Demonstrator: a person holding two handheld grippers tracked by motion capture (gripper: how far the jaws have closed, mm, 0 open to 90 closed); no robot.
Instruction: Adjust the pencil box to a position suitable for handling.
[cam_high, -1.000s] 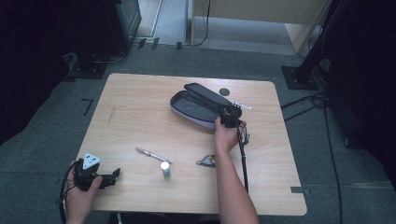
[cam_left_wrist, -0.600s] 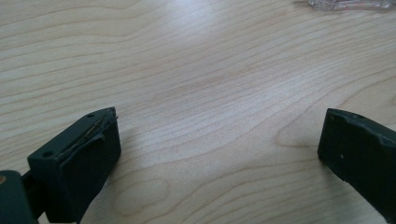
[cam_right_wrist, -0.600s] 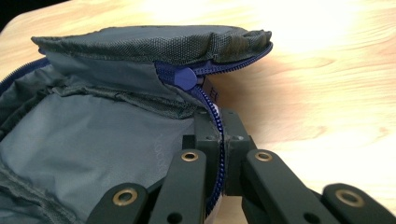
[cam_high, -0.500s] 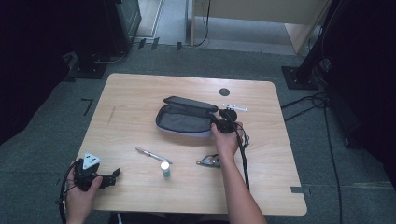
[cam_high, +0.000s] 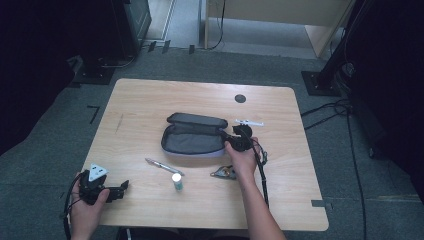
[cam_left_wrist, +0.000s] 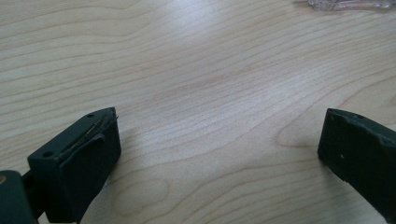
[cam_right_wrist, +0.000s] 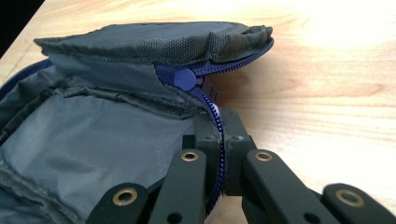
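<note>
Grey fabric zip pouch (cam_high: 192, 136) lies open mid-table on the pale wooden table (cam_high: 150, 100); right gripper (cam_high: 235, 141) at its right end, forearm reaching in from the near edge. Left gripper (cam_high: 119, 189) rests near the left front corner. Dark carpet around.

Left gripper view: jaws wide apart, bare wood between.

Right gripper view: jaws clamped on the pouch's blue zip edge (cam_right_wrist: 215, 135).

No text, label, brand, number or sign could be read anywhere. A small white tag (cam_right_wrist: 211, 93) sat by the zipper of the grey pencil case (cam_right_wrist: 93, 140), its dark marks too blurred to make out. A faint imprint on the lining was equally illegible.
</note>
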